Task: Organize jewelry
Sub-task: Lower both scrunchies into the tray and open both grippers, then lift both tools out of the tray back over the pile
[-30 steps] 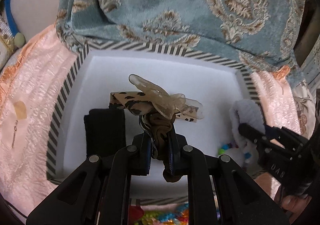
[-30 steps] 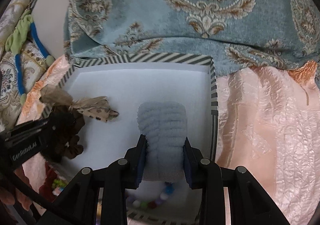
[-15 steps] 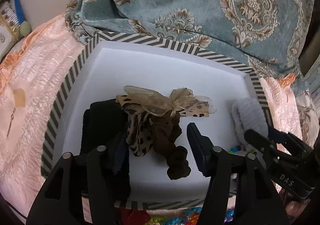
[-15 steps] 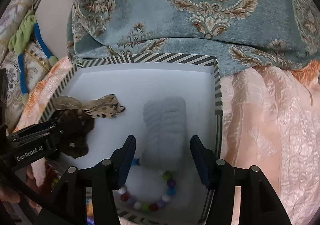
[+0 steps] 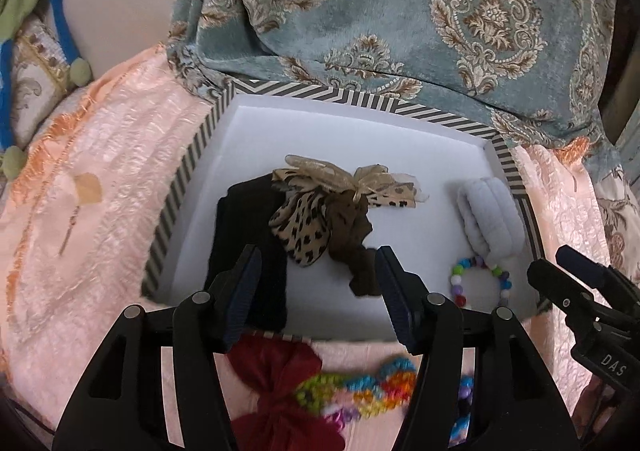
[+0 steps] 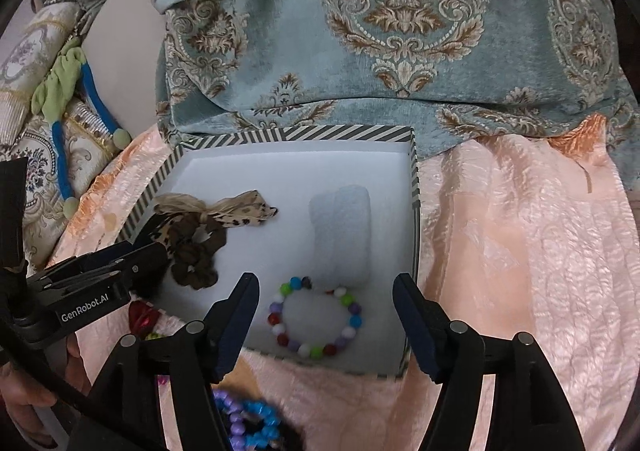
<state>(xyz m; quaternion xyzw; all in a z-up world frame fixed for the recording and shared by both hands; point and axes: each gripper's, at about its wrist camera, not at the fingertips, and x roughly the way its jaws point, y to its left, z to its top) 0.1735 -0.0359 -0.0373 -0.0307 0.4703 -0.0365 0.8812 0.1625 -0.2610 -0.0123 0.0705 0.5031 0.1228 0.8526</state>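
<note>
A striped box with a white floor sits on a peach cloth, its far edge against a blue patterned fabric. The left claw hangs over the near edge of the box with its fingers spread wide and nothing between them. Just beyond it, inside the box, lies a brown scrunchie tied up with a leopard-print bow, and a black band lies flat beside them on the left, partly under the bow. The right claw is likewise wide apart and empty, poised above the near right part of the box. Between its fingers in the right wrist view lies a bead bracelet of mixed colours on the box floor, and touching the far side of the bracelet is a pale blue fluffy scrunchie, close to the right wall of the box. Outside the box, on the cloth nearest the left claw, rest a dark red bow and a multicoloured crocheted band. A purple and blue bead string lies on the cloth below the right claw, partly blurred. At the far left a green and blue cord drapes over a patterned cushion.
</note>
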